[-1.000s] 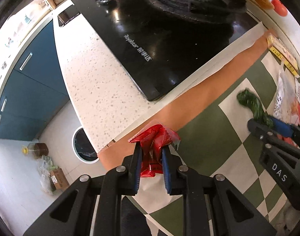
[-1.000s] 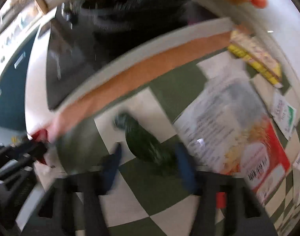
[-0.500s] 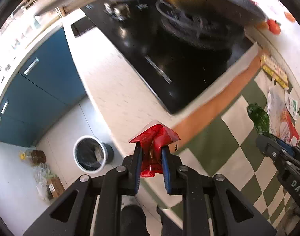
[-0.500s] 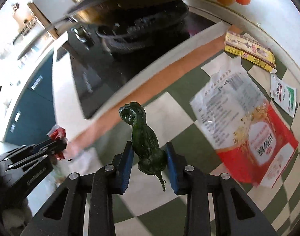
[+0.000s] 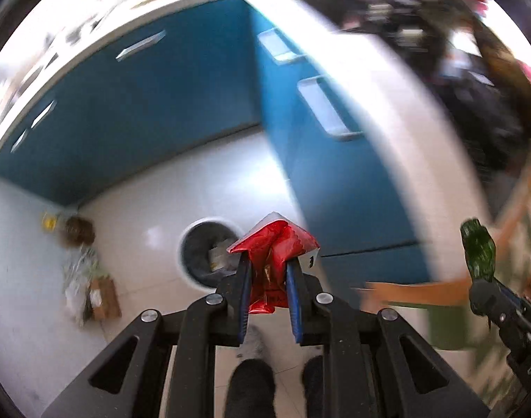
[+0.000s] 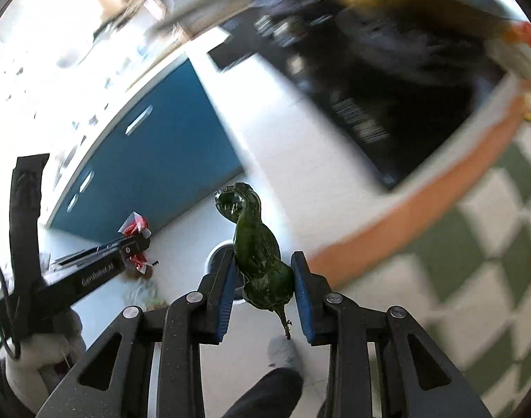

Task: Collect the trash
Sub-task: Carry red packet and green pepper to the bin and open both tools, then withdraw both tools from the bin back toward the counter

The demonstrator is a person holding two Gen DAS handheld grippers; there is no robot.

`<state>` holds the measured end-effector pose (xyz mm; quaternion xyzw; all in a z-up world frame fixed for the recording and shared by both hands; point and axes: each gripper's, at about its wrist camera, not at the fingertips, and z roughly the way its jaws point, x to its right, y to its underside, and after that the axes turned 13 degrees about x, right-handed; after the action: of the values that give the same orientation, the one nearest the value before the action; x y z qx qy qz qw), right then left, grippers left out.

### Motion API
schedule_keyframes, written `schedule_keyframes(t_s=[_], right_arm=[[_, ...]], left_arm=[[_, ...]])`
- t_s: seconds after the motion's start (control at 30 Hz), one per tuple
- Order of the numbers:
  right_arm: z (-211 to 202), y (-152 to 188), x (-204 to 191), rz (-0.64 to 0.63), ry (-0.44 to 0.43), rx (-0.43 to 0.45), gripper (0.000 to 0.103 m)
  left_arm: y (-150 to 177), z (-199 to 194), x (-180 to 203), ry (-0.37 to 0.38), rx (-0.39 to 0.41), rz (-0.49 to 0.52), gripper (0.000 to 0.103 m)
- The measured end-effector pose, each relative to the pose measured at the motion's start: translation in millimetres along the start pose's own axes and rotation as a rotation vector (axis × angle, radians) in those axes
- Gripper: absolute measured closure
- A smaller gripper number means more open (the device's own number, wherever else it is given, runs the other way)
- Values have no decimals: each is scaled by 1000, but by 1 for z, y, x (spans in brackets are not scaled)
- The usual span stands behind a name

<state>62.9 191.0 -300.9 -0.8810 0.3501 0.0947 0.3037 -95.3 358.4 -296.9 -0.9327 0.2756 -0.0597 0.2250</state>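
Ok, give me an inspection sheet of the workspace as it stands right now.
Surface: pale counter with a black hob and a green-and-white checked mat.
Job's things: red wrapper; wilted green pepper; round bin on the floor, litter already inside.
Clutter: bags and a box against the wall.
Grippers: left gripper shut on the red wrapper, near the bin in its view; right gripper shut on the green pepper, pads pressing both sides.
Cables: nothing seen.
Surroundings: blue cabinets, white tiled floor; the person's dark foot below. Both views are blurred.
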Motion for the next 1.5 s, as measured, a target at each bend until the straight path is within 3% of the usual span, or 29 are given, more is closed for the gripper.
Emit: schedule_keyframes(t_s=[0.17, 0.27, 0.47, 0.67, 0.83, 0.87, 1.0, 1.03, 1.1, 1.13, 1.17, 1.23, 1.3, 1.37, 1.5], right_arm=[[141, 52, -55, -79, -6, -108, 71], [231, 87, -72, -101, -6, -181, 71], [379, 153, -85, -130, -5, -296, 71], [489, 211, -72, -151, 20, -400, 71], [532, 233, -72, -180, 22, -435, 71], [534, 236, -71, -180, 22, -436, 71], [548, 248, -73, -174, 27, -460, 69], [549, 247, -74, -168, 23, -463, 67], [547, 245, -76, -179, 40, -457, 49], [546, 244, -78, -181, 39, -450, 33], [544, 243, -80, -184, 37, -443, 28], [540, 242, -84, -206, 60, -430, 25], [536, 240, -86, -216, 86, -422, 16], [532, 238, -84, -215, 116, -417, 3], [513, 230, -86, -224, 165, -391, 1]], left_arm=[[31, 103, -103, -87, -95, -97, 88], [55, 175, -146, -110, -155, -145, 88], [110, 316, -204, -34, -298, -301, 88], [144, 411, -231, 24, -388, -417, 88], [157, 445, -233, 50, -428, -406, 86], [156, 447, -232, 47, -434, -399, 82], [155, 446, -232, 51, -443, -393, 80], [155, 445, -233, 40, -441, -386, 73], [154, 439, -236, 19, -421, -373, 42], [153, 437, -238, 8, -409, -370, 19], [151, 431, -241, -9, -391, -360, 12], [150, 421, -244, -37, -373, -336, 11], [151, 416, -244, -66, -362, -315, 4], [152, 403, -244, -124, -321, -266, 3], [153, 373, -241, -237, -234, -155, 3]])
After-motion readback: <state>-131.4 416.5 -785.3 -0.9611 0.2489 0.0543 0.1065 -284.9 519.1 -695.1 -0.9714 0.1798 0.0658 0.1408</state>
